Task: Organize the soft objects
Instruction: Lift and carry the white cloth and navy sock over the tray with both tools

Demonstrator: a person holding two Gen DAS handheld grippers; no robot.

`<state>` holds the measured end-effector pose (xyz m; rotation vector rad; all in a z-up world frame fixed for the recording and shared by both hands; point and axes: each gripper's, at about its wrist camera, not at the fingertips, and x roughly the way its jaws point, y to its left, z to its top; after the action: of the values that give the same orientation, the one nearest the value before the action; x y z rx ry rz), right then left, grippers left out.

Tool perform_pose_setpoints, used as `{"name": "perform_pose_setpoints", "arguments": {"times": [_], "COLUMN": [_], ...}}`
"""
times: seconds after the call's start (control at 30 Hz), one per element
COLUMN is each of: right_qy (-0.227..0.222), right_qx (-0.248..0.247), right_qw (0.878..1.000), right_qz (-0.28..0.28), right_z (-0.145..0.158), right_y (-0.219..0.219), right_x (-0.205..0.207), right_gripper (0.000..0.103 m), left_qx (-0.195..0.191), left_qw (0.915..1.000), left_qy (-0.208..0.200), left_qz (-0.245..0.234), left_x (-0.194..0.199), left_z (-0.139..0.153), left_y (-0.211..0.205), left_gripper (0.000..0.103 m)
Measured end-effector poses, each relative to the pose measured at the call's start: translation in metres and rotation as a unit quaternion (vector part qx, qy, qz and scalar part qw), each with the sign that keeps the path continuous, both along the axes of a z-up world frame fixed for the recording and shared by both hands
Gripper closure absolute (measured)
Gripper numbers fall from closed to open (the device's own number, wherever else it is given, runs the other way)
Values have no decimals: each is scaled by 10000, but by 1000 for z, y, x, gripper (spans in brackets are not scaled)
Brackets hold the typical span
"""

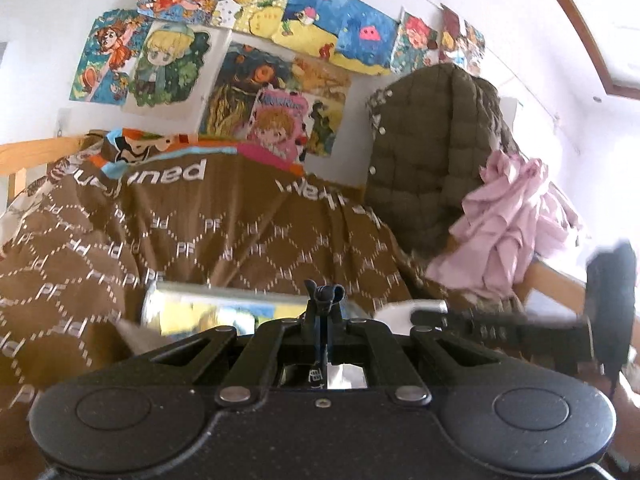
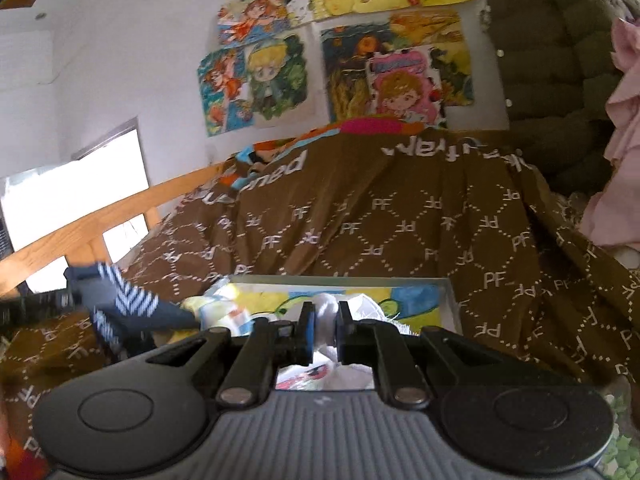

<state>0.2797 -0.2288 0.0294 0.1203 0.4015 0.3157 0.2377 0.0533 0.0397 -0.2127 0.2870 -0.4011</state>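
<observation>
Left gripper: the left gripper [image 1: 325, 300] had its jaws pressed together on a dark navy sock [image 1: 326, 294], a small bunch of which stuck up above the fingertips; from the right wrist view the same sock [image 2: 128, 300] showed blue-and-white chevron stripes, off to that gripper's left.
Right gripper: the right gripper [image 2: 323, 320] pinched a white soft cloth [image 2: 326, 308] between its blue-padded fingers [image 2: 307, 330], more of the white fabric bunching below the jaws.
Box: just beyond both grippers lay a shallow box [image 2: 448, 304] with a yellow, blue and green cartoon print inside, holding pale soft items [image 2: 224, 300]; in the left view it appeared blurred [image 1: 224, 308].
Surface: a brown blanket [image 1: 200, 232] with a dotted diamond pattern and "PF" letters covered the bed, rising in folds behind the box and to both sides.
Bed frame: a wooden rail [image 2: 100, 224] ran to the left of the right gripper.
Ahead right: an olive quilted jacket [image 1: 432, 148] hung beyond the blanket, with a crumpled pink garment [image 1: 508, 224] draped beside it.
Wall: a white wall ahead carried many colourful cartoon drawings [image 1: 256, 80].
Window: a bright window [image 2: 72, 188] stood far left of the right gripper.
</observation>
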Motion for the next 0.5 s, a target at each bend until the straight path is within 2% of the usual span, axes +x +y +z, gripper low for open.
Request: {"name": "perform_pose_setpoints", "arguments": {"times": [0.3,0.5], "right_qy": [57,185], "right_qx": [404,548], "right_qw": [9990,9978], "right_qz": [-207,-311], "right_z": [-17,-27], "right_y": [-24,-36], "right_x": [24,29], "right_gripper": [92,92], "left_qx": [-308,-328], "left_qw": [9993,9993], "left_qy": [-193,64], "left_qz": [-42,-177], "left_x": [65,90], "left_z": [10,-10], "left_y": [-40,-77], "left_gripper": [101,101]}}
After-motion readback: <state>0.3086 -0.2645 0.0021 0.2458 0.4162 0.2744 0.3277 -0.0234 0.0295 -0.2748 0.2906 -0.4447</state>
